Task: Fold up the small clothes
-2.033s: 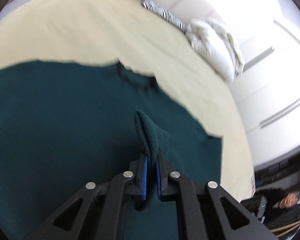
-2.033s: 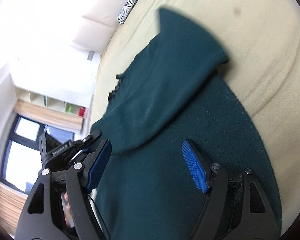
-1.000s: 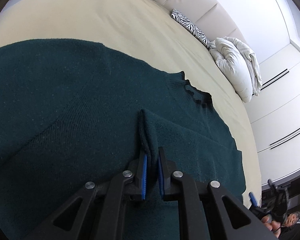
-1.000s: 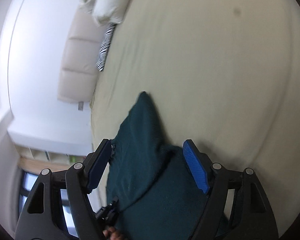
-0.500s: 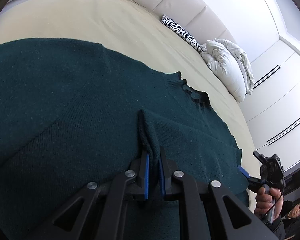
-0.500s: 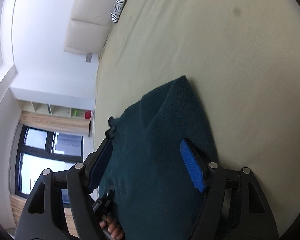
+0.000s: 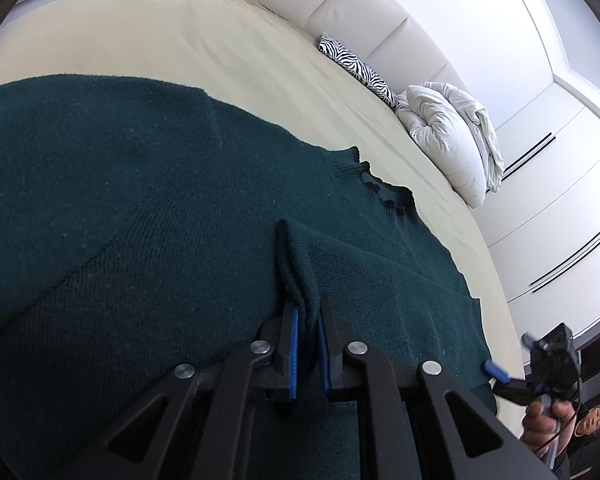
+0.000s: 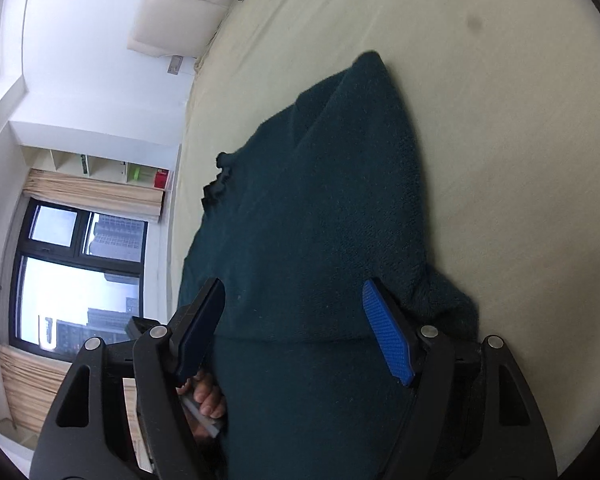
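A fold of the dark green sweater (image 7: 140, 208), spread on the cream bed (image 7: 160, 28), is still pinched by the left gripper (image 7: 307, 344). The right gripper (image 8: 296, 332), jaws spread and empty, has been swung back over the sweater's edge, so a second grasp is judged imminent.

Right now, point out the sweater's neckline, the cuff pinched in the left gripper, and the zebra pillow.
sweater neckline (image 7: 384, 190), left wrist view, on the frilled collar edge.
cuff (image 7: 290, 258), left wrist view, on the ribbed fold above the left gripper (image 7: 308, 344).
zebra pillow (image 7: 358, 68), left wrist view, on its striped middle.
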{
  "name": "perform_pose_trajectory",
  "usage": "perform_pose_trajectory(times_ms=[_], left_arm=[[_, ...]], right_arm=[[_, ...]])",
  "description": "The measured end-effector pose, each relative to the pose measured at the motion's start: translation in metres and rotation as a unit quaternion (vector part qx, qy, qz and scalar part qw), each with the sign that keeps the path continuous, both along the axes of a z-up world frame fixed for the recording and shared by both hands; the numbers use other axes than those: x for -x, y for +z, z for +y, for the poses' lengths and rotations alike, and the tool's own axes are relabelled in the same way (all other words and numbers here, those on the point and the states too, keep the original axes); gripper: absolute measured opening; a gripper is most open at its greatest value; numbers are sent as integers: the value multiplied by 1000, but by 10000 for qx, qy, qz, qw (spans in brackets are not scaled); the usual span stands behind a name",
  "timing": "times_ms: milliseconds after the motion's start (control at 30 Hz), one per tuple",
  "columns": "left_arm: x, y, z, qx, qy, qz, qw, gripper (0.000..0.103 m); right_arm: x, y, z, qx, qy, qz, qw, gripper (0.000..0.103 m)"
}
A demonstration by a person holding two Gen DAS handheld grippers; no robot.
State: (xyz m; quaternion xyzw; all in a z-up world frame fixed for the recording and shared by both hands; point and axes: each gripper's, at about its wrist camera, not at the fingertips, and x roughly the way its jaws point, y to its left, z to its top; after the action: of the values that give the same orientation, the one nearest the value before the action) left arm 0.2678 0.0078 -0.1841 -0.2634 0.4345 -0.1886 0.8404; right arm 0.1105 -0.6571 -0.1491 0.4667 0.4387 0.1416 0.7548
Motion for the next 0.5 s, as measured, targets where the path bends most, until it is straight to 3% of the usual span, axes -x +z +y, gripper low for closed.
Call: perform_pose_trajectory(times_ms=[67, 167, 267, 300, 367, 500], left_arm=[[2, -1, 1, 3, 10, -26, 10000, 13], [4, -1, 2, 0, 17, -49, 10000, 13], [6, -1, 1, -19, 21, -72, 10000, 13], [7, 0, 1, -22, 26, -82, 10000, 13], [7, 1, 2, 23, 34, -91, 10000, 13], [7, 9, 8, 188, 12, 40, 9998, 17]], right_arm=[[-6, 13, -10, -81, -196, -289, 9994, 71], [-30, 10, -25, -312, -487, -351, 9977, 72], [-54, -22, -33, -185, -546, 146, 9982, 77], [-52, -21, -34, -180, -648, 29, 9977, 75], [-41, -2, -29, 80, -639, 24, 9979, 75], [-7, 34, 3, 302, -545, -446, 9971, 77]])
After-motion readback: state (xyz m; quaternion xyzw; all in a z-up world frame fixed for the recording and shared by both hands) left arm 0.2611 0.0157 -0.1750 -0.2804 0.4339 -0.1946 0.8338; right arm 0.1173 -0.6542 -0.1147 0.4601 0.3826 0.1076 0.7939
